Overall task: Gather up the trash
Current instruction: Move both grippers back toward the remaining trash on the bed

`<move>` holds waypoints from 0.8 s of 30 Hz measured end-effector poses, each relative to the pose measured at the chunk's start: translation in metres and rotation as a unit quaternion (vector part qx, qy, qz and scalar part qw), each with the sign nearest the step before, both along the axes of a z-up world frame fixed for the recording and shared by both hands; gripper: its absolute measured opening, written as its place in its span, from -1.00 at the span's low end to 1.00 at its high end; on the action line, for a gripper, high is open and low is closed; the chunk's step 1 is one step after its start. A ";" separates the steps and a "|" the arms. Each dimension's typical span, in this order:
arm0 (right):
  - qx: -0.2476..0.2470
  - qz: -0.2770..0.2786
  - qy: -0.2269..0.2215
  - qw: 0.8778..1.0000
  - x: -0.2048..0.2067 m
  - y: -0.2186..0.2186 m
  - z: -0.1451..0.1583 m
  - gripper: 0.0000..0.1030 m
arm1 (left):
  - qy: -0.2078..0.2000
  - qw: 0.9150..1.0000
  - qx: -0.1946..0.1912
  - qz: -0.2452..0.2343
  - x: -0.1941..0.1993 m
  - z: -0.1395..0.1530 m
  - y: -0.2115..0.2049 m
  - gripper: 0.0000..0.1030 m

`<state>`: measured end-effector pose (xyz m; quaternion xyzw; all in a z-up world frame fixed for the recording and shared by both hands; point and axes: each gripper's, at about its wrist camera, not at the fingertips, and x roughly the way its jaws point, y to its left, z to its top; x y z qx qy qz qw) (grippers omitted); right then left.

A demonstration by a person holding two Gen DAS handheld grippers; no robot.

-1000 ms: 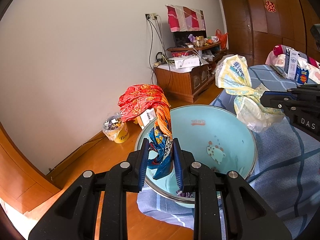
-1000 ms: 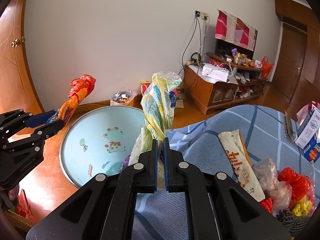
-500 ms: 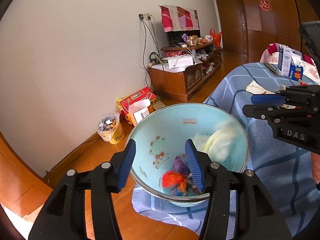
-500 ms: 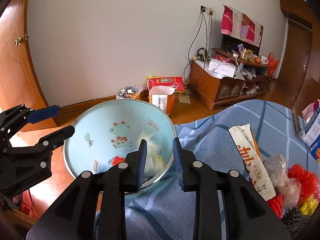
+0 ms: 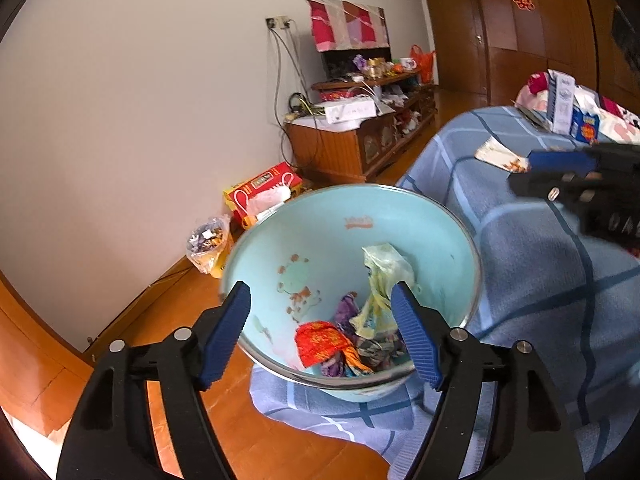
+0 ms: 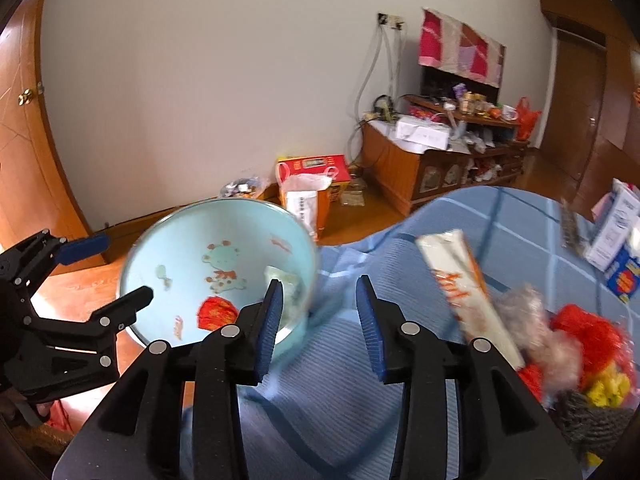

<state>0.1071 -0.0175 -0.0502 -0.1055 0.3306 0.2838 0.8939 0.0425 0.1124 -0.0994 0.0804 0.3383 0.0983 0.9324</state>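
Note:
A light blue basin (image 5: 400,216) (image 6: 168,236) sits at the edge of the blue checked cloth. Inside it lie a red-orange wrapper (image 5: 322,342) (image 6: 216,312), a pale yellow plastic bag (image 5: 384,276) (image 6: 286,284) and other crumpled wrappers. My left gripper (image 5: 322,322) hangs over the basin's near rim, its jaws opening with nothing between the pads. My right gripper (image 6: 319,314) is over the cloth just right of the basin, jaws also opening and empty. A long white-and-orange snack wrapper (image 6: 464,288) lies on the cloth to its right.
Red, yellow and clear wrappers (image 6: 576,344) are heaped at the right on the blue cloth (image 6: 400,248). Cartons (image 6: 612,232) stand further back. On the wooden floor are a red box (image 5: 262,192), a small bin of scraps (image 5: 206,240) and a wooden TV cabinet (image 5: 356,140).
Both grippers have opened and let go: the red-orange wrapper and the yellow bag dropped into the basin. The right gripper has shifted right, from the basin over to the cloth.

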 end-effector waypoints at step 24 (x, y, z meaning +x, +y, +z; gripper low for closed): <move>-0.030 -0.126 0.036 0.991 -0.035 -0.154 -0.035 -0.37 | 0.009 0.999 0.013 -0.046 0.016 -0.015 -0.071 0.62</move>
